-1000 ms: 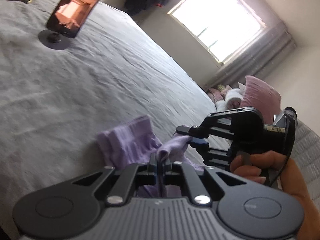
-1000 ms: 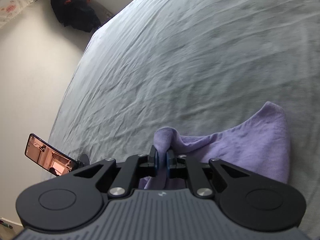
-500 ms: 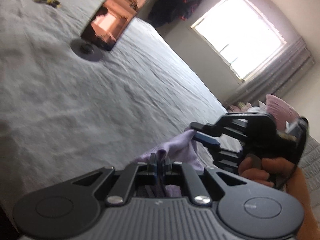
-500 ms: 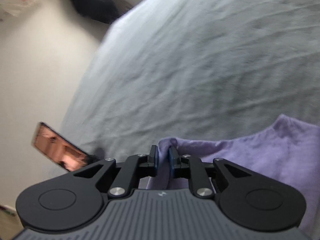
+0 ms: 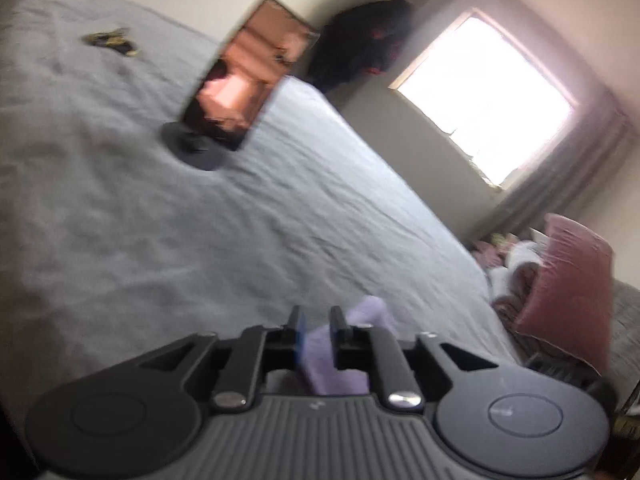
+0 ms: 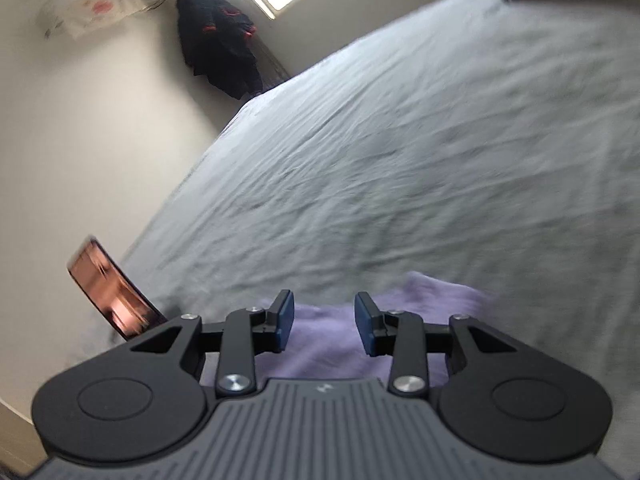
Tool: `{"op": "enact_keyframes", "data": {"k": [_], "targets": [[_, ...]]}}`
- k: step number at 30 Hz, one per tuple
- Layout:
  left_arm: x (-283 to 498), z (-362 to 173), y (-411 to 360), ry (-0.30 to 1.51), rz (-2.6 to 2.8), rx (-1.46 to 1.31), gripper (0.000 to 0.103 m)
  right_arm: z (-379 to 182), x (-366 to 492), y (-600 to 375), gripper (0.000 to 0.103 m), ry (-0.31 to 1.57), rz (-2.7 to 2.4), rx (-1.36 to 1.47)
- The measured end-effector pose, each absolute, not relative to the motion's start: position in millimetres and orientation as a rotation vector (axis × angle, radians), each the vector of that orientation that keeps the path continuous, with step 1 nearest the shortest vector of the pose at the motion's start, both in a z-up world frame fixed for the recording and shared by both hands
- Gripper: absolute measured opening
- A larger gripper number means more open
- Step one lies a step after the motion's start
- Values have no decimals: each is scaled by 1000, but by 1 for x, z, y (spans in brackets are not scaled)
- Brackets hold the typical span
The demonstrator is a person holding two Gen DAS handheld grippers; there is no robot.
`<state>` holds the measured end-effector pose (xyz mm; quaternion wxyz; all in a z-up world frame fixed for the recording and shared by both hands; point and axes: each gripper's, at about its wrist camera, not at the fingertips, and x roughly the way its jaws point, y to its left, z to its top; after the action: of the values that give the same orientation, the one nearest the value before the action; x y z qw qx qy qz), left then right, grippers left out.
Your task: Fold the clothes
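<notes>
Hovering right tool spread above purple garment, grey bed

1. The grey bed lies broad and bare ahead of both grippers.
2. A phone tilts on a round stand near the bed's wall-side edge, blocking that side.
3. A small dark object lies beyond it, too blurred to identify.
4. Pillows crowd the bed's far end.
5. The purple cloth lies just under the jaws.
</notes>
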<state>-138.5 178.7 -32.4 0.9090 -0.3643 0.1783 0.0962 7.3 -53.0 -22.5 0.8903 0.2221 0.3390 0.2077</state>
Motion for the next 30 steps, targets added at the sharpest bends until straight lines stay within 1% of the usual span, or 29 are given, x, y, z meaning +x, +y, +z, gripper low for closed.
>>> {"op": "enact_keyframes", "data": {"k": [1,4,8,11,12,13,17,19,22,23,29,30], "targets": [[-136,-31,176,370,175,-740,27,-24,-1,-53,38,688,417,414],[-125,-19,165,397,127,-656,32,-29,-22,-49,44,629,378,259],[-105,2,147,460,86,-476,33,-39,-37,-43,52,559,360,99],[-85,10,142,502,37,-407,30,-46,-42,-41,53,507,352,60],[-76,11,142,514,10,-395,27,-48,-41,-40,53,499,367,56],[-67,10,142,525,-25,-384,21,-49,-41,-39,53,494,391,49],[-32,-4,136,542,-51,-268,19,-54,-38,-30,53,462,431,-54],[-20,-17,136,556,-29,-215,19,-62,-34,-30,53,480,425,-82],[-12,-41,145,572,17,-202,23,-70,-28,-43,53,527,431,-15],[-11,-46,149,567,22,-220,23,-69,-28,-46,53,526,440,2],[-16,-50,172,545,-6,-383,25,-59,-32,-65,53,519,489,108],[-18,-47,173,549,1,-391,28,-57,-33,-68,54,518,497,126]]}}
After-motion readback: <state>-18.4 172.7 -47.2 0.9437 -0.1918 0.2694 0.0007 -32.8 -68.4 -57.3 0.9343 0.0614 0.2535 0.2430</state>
